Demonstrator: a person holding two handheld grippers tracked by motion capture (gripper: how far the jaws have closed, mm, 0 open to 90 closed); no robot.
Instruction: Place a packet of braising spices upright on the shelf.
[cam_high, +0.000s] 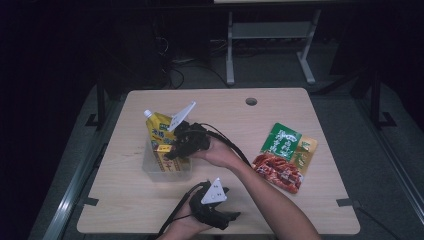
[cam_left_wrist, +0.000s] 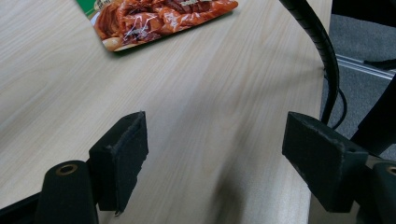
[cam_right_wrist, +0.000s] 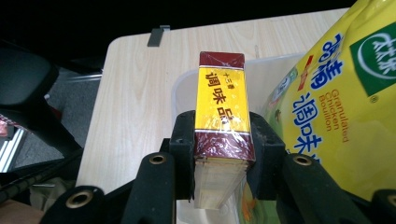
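My right gripper (cam_right_wrist: 222, 133) is shut on a small yellow and maroon box (cam_right_wrist: 220, 88), its pads pressing both long sides. In the high view the right gripper (cam_high: 169, 150) holds that box (cam_high: 163, 148) over a clear plastic container (cam_high: 150, 170). A yellow bouillon pouch (cam_high: 159, 129) with a white cap stands in the container, close beside the box. The pouch (cam_right_wrist: 341, 93) and the container rim (cam_right_wrist: 184, 81) also show in the right gripper view. My left gripper (cam_left_wrist: 215, 140) stands open above bare tabletop, near the front edge (cam_high: 231, 216).
A green and red food packet (cam_high: 286, 156) lies flat on the right side of the table; its red end (cam_left_wrist: 159, 18) lies ahead of the left gripper. A black cable (cam_left_wrist: 320, 46) trails over the table edge. A round hole (cam_high: 251, 101) sits near the far edge.
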